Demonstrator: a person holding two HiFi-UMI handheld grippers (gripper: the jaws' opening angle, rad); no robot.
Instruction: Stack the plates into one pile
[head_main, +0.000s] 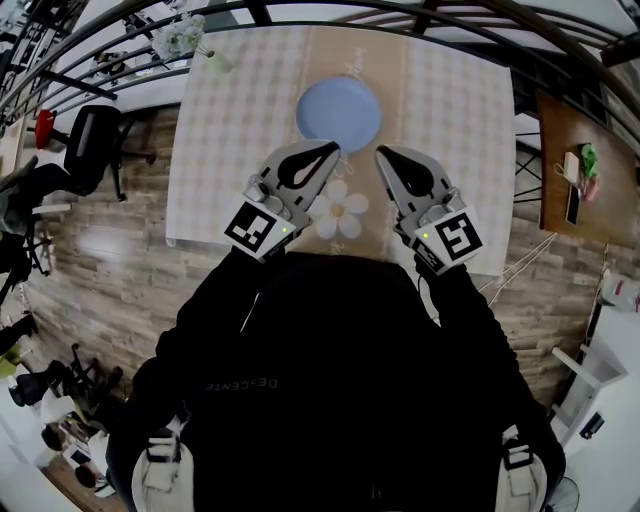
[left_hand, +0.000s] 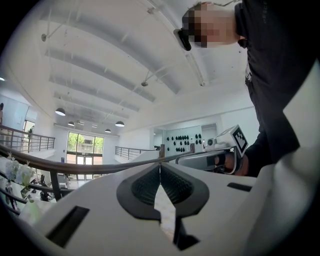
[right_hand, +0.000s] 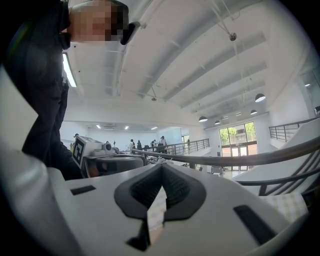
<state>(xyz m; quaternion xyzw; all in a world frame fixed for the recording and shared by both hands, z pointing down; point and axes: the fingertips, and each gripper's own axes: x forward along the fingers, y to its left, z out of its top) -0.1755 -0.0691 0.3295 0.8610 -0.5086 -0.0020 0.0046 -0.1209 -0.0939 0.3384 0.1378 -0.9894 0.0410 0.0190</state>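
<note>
A round blue plate (head_main: 338, 112) lies on the far middle of the checked-cloth table (head_main: 220, 150); I cannot tell whether more than one plate is stacked there. My left gripper (head_main: 327, 151) and right gripper (head_main: 384, 156) hover side by side over the table's near edge, tips aimed at the plate and just short of it. Both are shut with nothing between the jaws. In the left gripper view the left gripper's jaws (left_hand: 160, 168) meet at the tip, and the right gripper (left_hand: 215, 157) shows beyond them. In the right gripper view the right gripper's jaws (right_hand: 161, 168) also meet. Both gripper views tilt upward, so the plate is hidden there.
A beige runner with a daisy print (head_main: 345, 210) crosses the table's middle. A vase of flowers (head_main: 185, 40) stands at the far left corner. A black chair (head_main: 95, 140) sits left of the table, a wooden side table (head_main: 580, 170) right. A curved railing (head_main: 420, 15) runs behind.
</note>
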